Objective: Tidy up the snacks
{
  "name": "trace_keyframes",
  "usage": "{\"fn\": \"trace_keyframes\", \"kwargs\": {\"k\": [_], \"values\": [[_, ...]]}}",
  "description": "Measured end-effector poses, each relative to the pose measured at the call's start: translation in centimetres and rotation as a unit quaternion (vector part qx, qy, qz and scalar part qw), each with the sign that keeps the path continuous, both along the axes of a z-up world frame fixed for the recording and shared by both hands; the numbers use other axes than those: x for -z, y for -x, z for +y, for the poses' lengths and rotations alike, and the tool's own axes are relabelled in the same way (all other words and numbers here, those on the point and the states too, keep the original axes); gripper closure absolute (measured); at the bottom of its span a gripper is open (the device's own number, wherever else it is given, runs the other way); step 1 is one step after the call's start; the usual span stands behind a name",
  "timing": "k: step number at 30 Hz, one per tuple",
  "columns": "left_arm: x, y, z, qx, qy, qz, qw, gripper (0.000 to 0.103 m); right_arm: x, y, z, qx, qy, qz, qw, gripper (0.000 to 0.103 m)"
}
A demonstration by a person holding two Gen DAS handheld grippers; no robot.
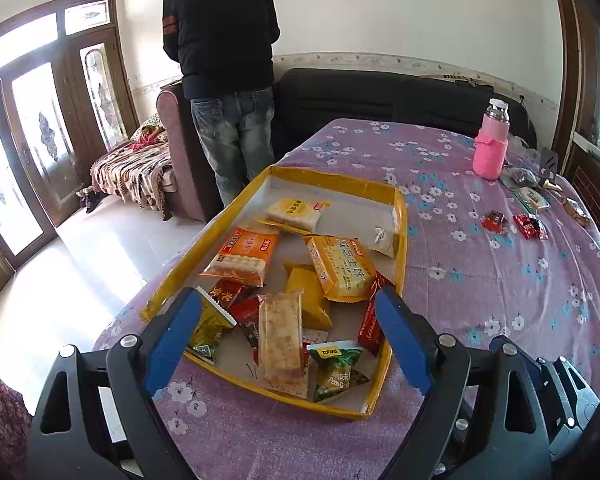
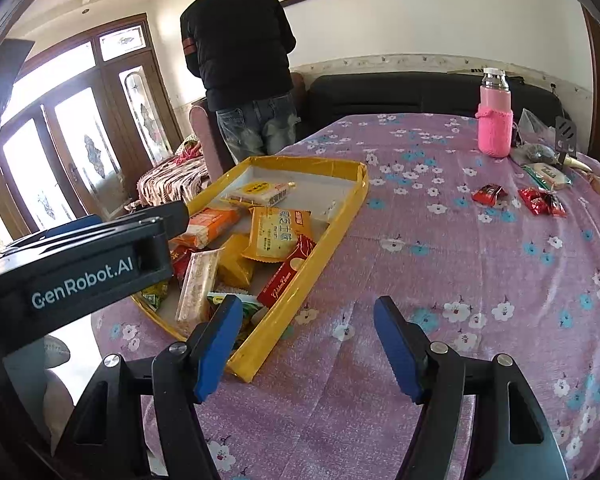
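A yellow-rimmed tray point(image 1: 400, 240) lies on the purple flowered tablecloth and holds several snack packets, among them an orange cracker pack point(image 1: 242, 256) and a yellow biscuit pack point(image 1: 340, 268). My left gripper point(image 1: 288, 320) is open and empty, above the tray's near end. My right gripper point(image 2: 308, 328) is open and empty over the cloth, just right of the tray point(image 2: 340, 216). Two red candy packets point(image 2: 487, 194) point(image 2: 540, 202) lie loose on the cloth at far right, with a white-green packet point(image 2: 548, 174) behind them. The left gripper's body point(image 2: 80, 268) shows in the right wrist view.
A pink-sleeved bottle point(image 2: 495, 120) stands at the table's far right with a dark bag point(image 2: 540, 152) and a black stand point(image 2: 566, 136) beside it. A person in a black jacket point(image 1: 224, 40) stands beyond the table by a sofa point(image 1: 380, 96).
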State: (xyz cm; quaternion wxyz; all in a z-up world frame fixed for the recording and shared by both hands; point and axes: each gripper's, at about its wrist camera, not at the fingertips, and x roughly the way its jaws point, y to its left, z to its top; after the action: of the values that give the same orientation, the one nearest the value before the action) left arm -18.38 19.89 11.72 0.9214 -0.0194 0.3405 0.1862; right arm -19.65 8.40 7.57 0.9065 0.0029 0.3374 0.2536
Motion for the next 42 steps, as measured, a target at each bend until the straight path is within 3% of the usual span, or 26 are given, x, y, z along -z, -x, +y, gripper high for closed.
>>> {"fn": "trace_keyframes", "kwargs": {"k": [4,8,14,17,24,31,37,42], "values": [[0.0,-0.2,-0.2,0.005,-0.002,-0.001,1.0,0.013,0.2,-0.3,-0.2,0.001,-0.002,0.004,1.0,0.033],[-1.1,0.6,-0.3,0.0,-0.006,-0.039,0.9992,0.013,0.6,-0.6,-0.3,0.0,-0.001,0.01,1.0,0.033],[-2.8,3.4,1.3,-0.017,0.029,-0.114,0.9929,0.014,0.8,-0.2,0.2,-0.013,0.006,0.006,1.0,0.033],[-3.0,4.2,1.8,-0.029,0.022,-0.136,0.9901,0.014,0.9,0.2,0.7,-0.022,0.01,0.003,1.0,0.033],[-2.7,3.8,1.6,-0.027,0.009,-0.116,0.9929,0.014,1.0,1.2,1.6,-0.037,0.023,-0.003,0.999,0.033],[-2.7,2.3,0.0,0.023,0.01,-0.08,0.9965,0.014,0.9,0.1,-0.1,-0.024,0.028,0.013,0.999,0.033],[-1.0,0.4,-3.1,0.102,0.029,-0.029,0.994,0.014,0.2,-7.0,-9.2,0.058,0.004,0.076,0.995,0.033],[1.0,-1.1,-5.8,0.17,0.064,0.017,0.9832,0.014,-0.5,-15.9,-17.0,0.16,0.018,0.085,0.983,0.033]]}}
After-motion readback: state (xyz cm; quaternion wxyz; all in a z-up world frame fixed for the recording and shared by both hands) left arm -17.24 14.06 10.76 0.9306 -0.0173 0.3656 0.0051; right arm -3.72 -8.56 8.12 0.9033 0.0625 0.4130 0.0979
